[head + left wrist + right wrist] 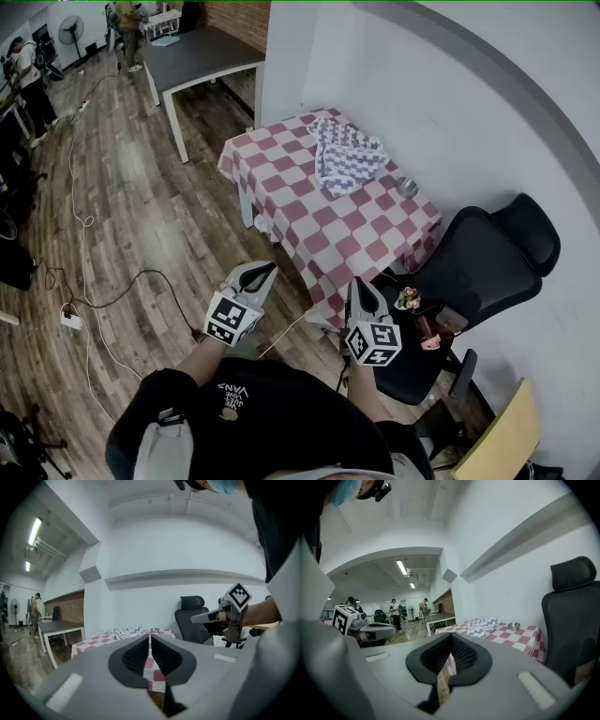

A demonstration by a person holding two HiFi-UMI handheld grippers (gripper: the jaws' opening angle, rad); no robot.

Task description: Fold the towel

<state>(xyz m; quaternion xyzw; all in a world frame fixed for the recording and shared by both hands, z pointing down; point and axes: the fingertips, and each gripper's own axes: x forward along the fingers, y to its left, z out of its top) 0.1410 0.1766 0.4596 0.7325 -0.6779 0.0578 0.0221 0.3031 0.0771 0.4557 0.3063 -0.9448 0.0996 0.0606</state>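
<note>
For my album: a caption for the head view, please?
Shut, the left gripper and right gripper face a checkered table with a crumpled towel.

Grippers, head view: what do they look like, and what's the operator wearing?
The grey plastic left gripper and right gripper have tapered jaws lined with black ribbed pads. Each carries a white cube with black square markers. No cables show on them. The person wears a black top with white print.

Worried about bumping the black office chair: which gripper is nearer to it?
Right. In the head view the right gripper sits just left of the black office chair; the left gripper is farther left, over the wood floor.
</note>
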